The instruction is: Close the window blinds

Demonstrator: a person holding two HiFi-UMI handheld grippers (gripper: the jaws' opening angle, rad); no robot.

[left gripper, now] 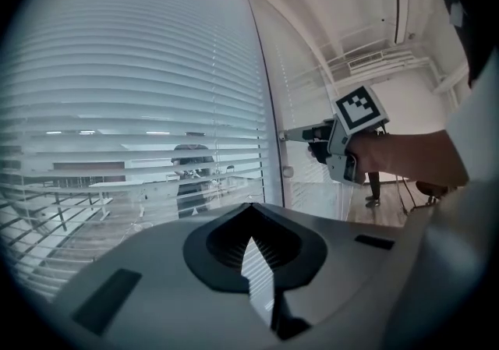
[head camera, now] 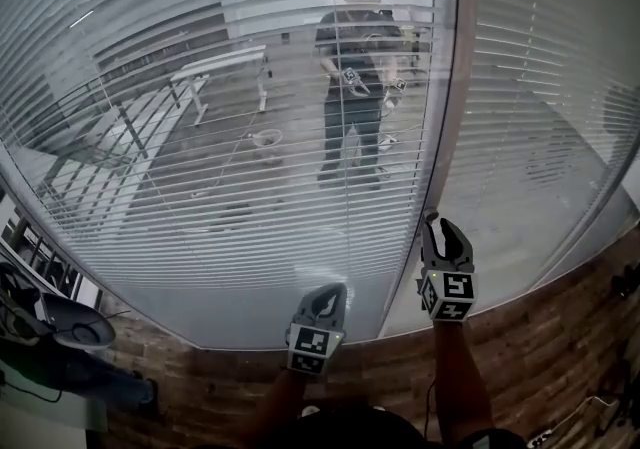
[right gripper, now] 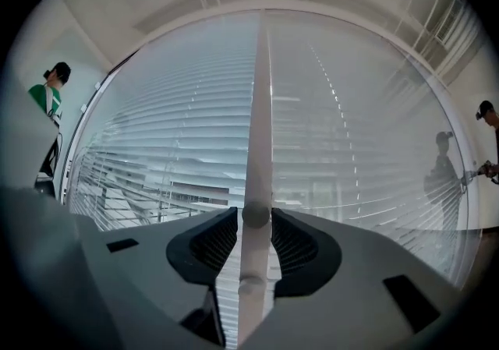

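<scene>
your right gripper (head camera: 443,230) stands with its jaws apart, straddling the small round knob (right gripper: 256,214) on the white frame post (head camera: 447,107) between the two panes. the pads flank the knob without clamping it, likely placed so that a squeeze and a twist would tilt the slats. your left gripper (head camera: 328,293) hangs just left of it and nearer you, jaws together on nothing, probably kept clear of the work. the blinds (head camera: 230,137) fill the glass left and right of the post. the left panel's slats are tilted open enough to see through, so closing looks unfinished.
</scene>
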